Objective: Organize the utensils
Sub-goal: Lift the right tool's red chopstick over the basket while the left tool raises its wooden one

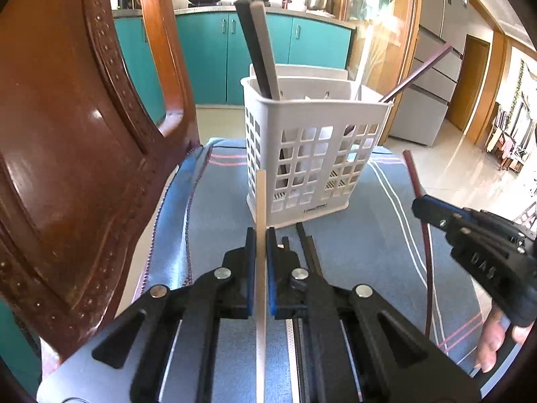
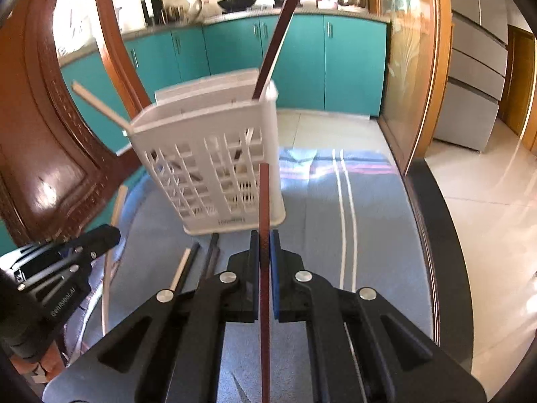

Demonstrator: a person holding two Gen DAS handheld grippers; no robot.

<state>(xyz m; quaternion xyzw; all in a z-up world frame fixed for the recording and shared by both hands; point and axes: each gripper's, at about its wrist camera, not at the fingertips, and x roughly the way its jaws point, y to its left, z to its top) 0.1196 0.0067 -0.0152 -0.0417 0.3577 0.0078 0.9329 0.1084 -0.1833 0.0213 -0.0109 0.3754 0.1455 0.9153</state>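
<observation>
each tool pinches one chopstick, the left tool [image 1: 258,235] a pale chopstick [image 1: 261,201] and the right tool [image 2: 265,238] a dark red chopstick [image 2: 264,201], both sticks pointing straight ahead and up at the white basket [image 1: 312,168] just beyond.

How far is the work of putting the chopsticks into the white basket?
Done: several chopsticks already stand in the white basket. In hand: the left gripper is shut on a pale chopstick, and the right gripper is shut on a reddish-brown chopstick. Left: both must go in, and dark chopsticks lie on the blue cloth.
</observation>
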